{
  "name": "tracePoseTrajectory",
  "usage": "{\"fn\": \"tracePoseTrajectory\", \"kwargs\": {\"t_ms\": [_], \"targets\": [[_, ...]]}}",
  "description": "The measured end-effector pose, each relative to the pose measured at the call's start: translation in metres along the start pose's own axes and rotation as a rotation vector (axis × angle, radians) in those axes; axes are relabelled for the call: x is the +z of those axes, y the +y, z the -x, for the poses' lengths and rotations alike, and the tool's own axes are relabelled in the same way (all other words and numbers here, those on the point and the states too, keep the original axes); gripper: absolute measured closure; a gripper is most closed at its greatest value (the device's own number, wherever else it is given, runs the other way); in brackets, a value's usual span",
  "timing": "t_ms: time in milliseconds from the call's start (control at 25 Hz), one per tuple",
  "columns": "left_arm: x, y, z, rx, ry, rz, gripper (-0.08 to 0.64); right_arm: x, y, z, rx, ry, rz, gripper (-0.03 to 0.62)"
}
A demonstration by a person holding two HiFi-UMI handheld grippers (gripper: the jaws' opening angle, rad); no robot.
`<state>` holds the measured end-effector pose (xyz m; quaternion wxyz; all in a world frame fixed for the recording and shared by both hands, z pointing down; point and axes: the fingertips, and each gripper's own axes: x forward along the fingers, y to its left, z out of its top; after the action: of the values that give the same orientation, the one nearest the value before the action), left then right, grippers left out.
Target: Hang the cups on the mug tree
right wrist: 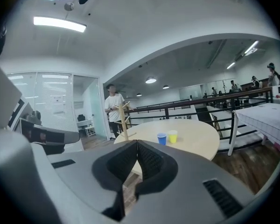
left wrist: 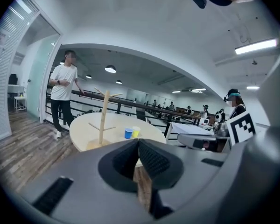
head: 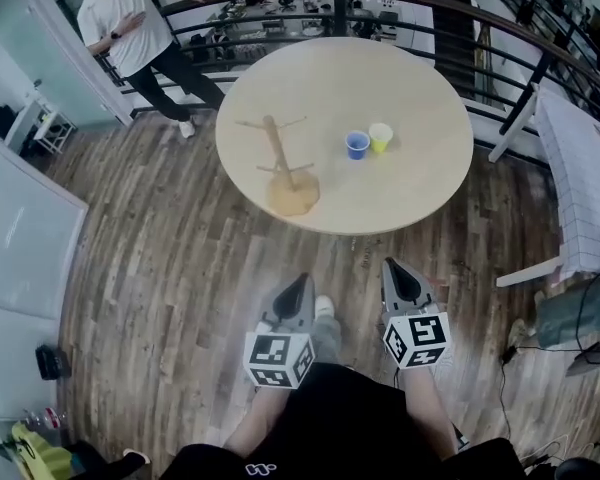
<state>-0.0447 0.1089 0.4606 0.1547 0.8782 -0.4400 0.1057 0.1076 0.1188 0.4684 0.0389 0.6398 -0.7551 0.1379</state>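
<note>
Wooden mug tree (head: 280,158) stands upright on the left part of the round table (head: 420,88), post vertical, pegs bare. To its right, apart from it, sit the blue cup (head: 357,145) and then the yellow cup (head: 381,137), the two just beside each other and mouths up. I can't tell at this size which way their handles point, or whether they have any.

Both of my tools hang low in front of the body, over the floor and well short of the table edge. The left gripper (head: 300,280) is clenched on nothing; in its own view the pads meet with only floor and table beyond them. The right gripper (head: 395,265) is likewise closed tight and empty.

What the coming reach turns on, as I judge it, is this: the cups lie straight ahead, across the near rim, and the yellow one is almost dead in line with the right gripper. The blue one sits between the two lines but closer to the right. The tree lines up with the left gripper. So I would take a cup with the right, after opening it.

Count: one tree, two cups, two grippers, no cup hung yet.
</note>
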Motion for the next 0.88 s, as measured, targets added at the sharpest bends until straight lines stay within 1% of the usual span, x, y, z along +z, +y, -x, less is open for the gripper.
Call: {"fn": "tracePoseTrajectory", "kwargs": {"t_ms": [200,400,520,640,720,800,840,880], "targets": [[0.027,0.036,-0.063,-0.037,0.024,0.003,0.548,0.023,-0.017,-0.075,-0.023,0.007,-0.001,0.583],[0.048,0.038,-0.118,-0.132,0.025,-0.023,0.548,0.04,-0.048,-0.119,-0.088,-0.004,-0.002,0.583],[0.063,0.046,-0.142,-0.163,0.033,-0.02,0.548,0.057,-0.053,-0.144,-0.096,-0.033,-0.004,0.583],[0.061,0.051,-0.153,-0.169,0.054,-0.007,0.548,0.059,-0.054,-0.154,-0.092,-0.063,-0.002,0.583],[0.057,0.044,-0.163,-0.169,0.068,-0.004,0.548,0.054,-0.066,-0.159,-0.091,-0.068,0.003,0.569],[0.052,0.03,-0.172,-0.174,0.081,-0.01,0.548,0.041,-0.077,-0.165,-0.049,-0.045,0.011,0.373],[0.051,0.024,-0.174,-0.178,0.088,-0.018,0.548,0.032,-0.079,-0.17,-0.017,-0.022,0.02,0.327],[0.052,0.021,-0.175,-0.18,0.095,-0.025,0.548,0.023,-0.081,-0.177,0.01,0.006,0.03,0.308]]}}
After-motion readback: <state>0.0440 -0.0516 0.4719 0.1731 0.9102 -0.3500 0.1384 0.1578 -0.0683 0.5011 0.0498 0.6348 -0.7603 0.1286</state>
